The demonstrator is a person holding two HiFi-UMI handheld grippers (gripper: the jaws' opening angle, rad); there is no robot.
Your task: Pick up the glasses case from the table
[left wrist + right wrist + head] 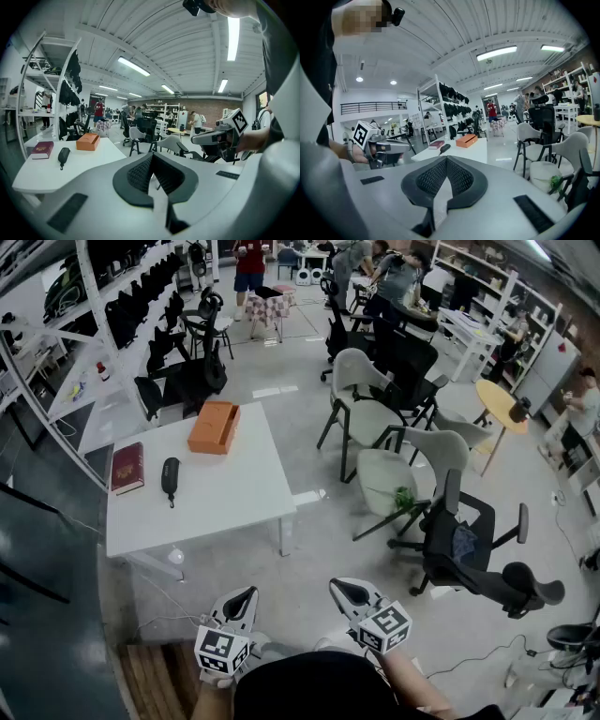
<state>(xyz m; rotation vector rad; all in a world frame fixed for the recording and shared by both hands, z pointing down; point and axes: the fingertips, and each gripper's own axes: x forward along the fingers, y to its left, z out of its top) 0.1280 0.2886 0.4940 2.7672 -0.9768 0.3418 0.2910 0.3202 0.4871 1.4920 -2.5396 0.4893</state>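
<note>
**Glasses case lies on the surface, both grippers closed and far from it**

On the white rectangular surface (225, 498), at its left end, lies a dark red hardcover book (127, 468). A gold mark is on its cover, but it is too small to read. Just beside the book, on its right, lies the black oblong glasses case (170, 475), with a short cord at the end nearer the front edge. Further right, near the far corner, stands an orange rectangular cardboard box (215, 427); any print on it cannot be made out.

Below, well apart from the surface, are the left gripper (242, 599) and the right gripper (345, 590). Each has its jaws together, with nothing between them. Each carries a cube with black-and-white square markers (221, 650), which bear patterns, not letters. The bottom edge of the head view cuts off the person's arms, and dark clothing partly hides them.
</note>
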